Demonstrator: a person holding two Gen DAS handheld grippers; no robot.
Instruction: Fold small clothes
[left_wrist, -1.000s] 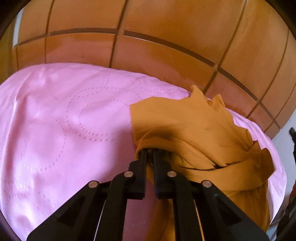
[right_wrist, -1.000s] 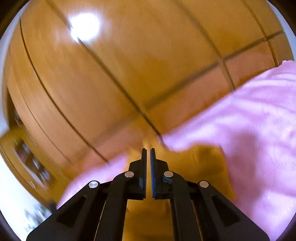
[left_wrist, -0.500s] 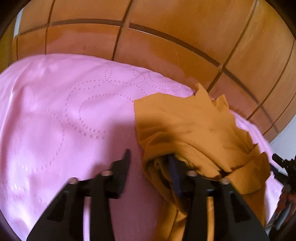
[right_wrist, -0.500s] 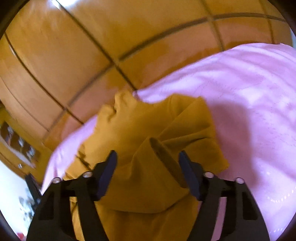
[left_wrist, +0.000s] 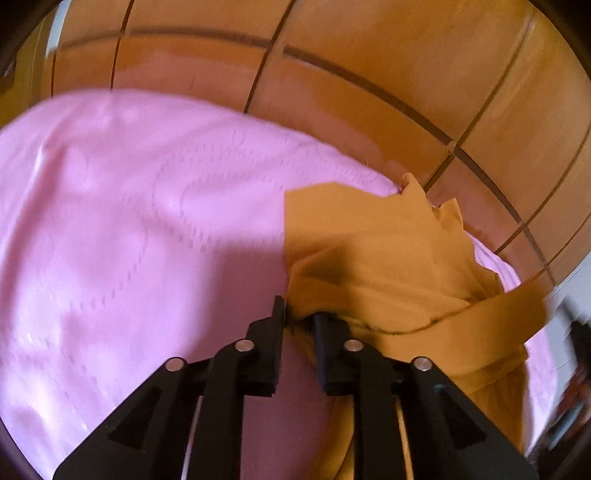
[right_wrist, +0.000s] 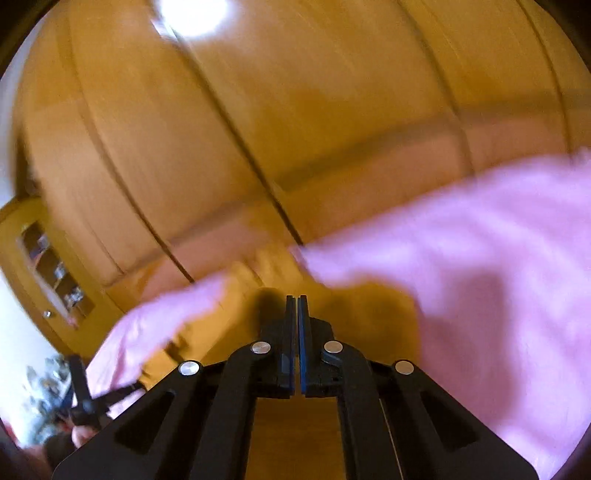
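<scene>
The left gripper, pinched tight before, now stands slightly parted on the garment; the right gripper snapped wide, then closed.

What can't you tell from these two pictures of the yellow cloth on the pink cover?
Left wrist view: whether the left gripper actually pinches the mustard garment; folds cover one fingertip.
Right wrist view: the garment's shape, smeared by motion blur and blocked by the shut right gripper.
Right wrist view: what sits on the shelf; too small, blurred.
</scene>
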